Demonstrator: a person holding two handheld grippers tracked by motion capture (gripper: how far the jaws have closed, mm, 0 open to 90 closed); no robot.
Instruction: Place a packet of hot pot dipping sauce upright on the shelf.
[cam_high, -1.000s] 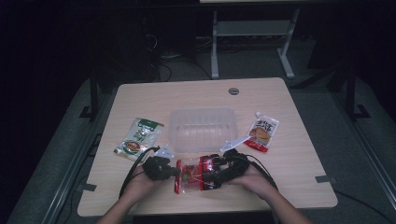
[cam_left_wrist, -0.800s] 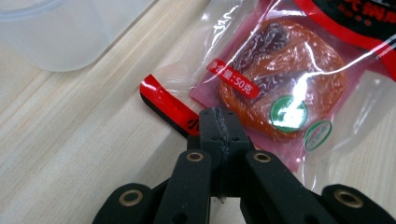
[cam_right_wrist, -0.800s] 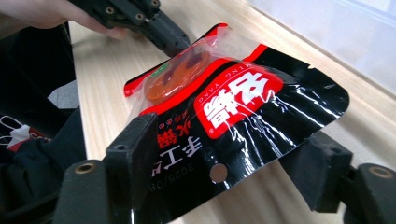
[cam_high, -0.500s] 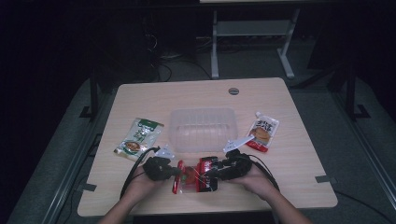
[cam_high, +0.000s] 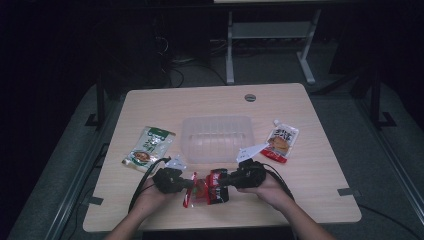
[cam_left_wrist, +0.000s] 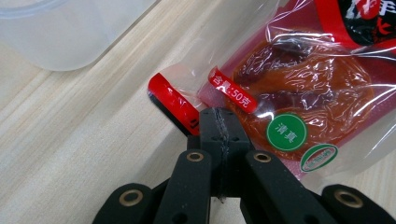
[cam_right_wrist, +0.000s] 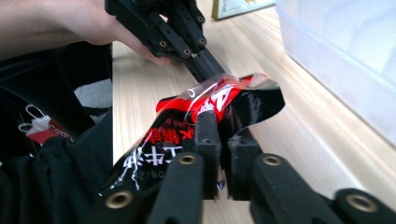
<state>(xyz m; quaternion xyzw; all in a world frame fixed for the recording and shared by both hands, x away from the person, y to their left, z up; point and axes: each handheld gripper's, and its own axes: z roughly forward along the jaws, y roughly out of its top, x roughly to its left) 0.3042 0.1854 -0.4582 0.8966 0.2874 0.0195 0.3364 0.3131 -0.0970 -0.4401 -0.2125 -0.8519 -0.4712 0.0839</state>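
1. The red snack pouch (cam_high: 207, 187) lies at the near edge of the table (cam_high: 310, 200), at 6 o'clock from the clear plastic tub (cam_high: 216, 137), between the 2 hands.
2. It is a flat, glossy film pack: red with black panels and white lettering, plus a clear window showing wrinkled orange-brown pieces, a round green sticker and a red strip with white print.
3. The left claw (cam_left_wrist: 219, 123) is pressed together on the pouch's clear sealed corner, pinching it.
4. The right claw (cam_right_wrist: 223, 128) has just been closing and now pinches the pouch's opposite, black-and-red end, the film buckling above it.
5. The table top is pale wood grain, smooth and matte; the tub is translucent with rounded corners.
6. A green packet (cam_high: 149, 146) lies at 9 o'clock from the tub, a spouted pouch (cam_high: 281, 141) at 3 o'clock.
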